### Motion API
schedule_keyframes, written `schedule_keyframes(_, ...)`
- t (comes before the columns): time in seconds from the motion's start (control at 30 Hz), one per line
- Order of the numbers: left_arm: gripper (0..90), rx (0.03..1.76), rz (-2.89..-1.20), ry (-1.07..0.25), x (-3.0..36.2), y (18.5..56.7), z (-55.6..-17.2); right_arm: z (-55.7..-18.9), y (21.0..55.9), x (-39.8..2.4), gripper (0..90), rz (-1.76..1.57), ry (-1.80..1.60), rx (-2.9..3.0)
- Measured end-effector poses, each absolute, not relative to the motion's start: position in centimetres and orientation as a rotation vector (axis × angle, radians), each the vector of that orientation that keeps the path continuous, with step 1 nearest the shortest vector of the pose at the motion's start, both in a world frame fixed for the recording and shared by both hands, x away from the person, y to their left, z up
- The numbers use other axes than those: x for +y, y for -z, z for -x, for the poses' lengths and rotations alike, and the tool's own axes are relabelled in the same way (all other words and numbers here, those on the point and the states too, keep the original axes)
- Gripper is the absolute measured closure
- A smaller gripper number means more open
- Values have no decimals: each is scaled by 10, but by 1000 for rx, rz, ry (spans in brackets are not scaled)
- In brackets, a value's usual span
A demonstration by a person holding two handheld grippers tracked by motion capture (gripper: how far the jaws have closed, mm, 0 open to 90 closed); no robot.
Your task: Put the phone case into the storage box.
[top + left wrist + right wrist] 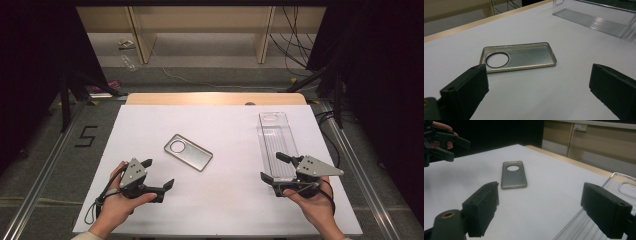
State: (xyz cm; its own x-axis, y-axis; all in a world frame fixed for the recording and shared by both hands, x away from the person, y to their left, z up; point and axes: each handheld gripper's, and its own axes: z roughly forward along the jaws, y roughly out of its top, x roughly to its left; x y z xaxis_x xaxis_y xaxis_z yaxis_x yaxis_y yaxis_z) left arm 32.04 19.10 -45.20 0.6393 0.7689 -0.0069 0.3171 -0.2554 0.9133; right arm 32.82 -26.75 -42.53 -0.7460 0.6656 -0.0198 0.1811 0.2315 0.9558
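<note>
The bench (150,125) is covered by a plain white sheet with a strip of wood showing at the far edge, and past it there's grey floor, pale wooden furniture legs, loose cables and dark curtains either side. The phone case (188,152) lies flat mid-bench, apart from the clear plastic tray (276,142) on the right, whose near end sits behind the right gripper (270,167). Both that one and the left gripper (159,173) are spread wide and holding nothing, and the tray's walls are pretty hard to make out.

Clear tray (599,220) cut by frame edge
</note>
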Motion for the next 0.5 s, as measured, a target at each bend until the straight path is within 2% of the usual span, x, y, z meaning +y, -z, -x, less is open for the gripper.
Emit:
schedule_keyframes(0.4,24,867,-1841,-559,191,451,-320,-327,424,-265,172,-785,-1526,2082)
schedule_keyframes(0.5,25,866,-1843,-558,190,452,-320,-327,422,-265,260,-778,-1542,2092)
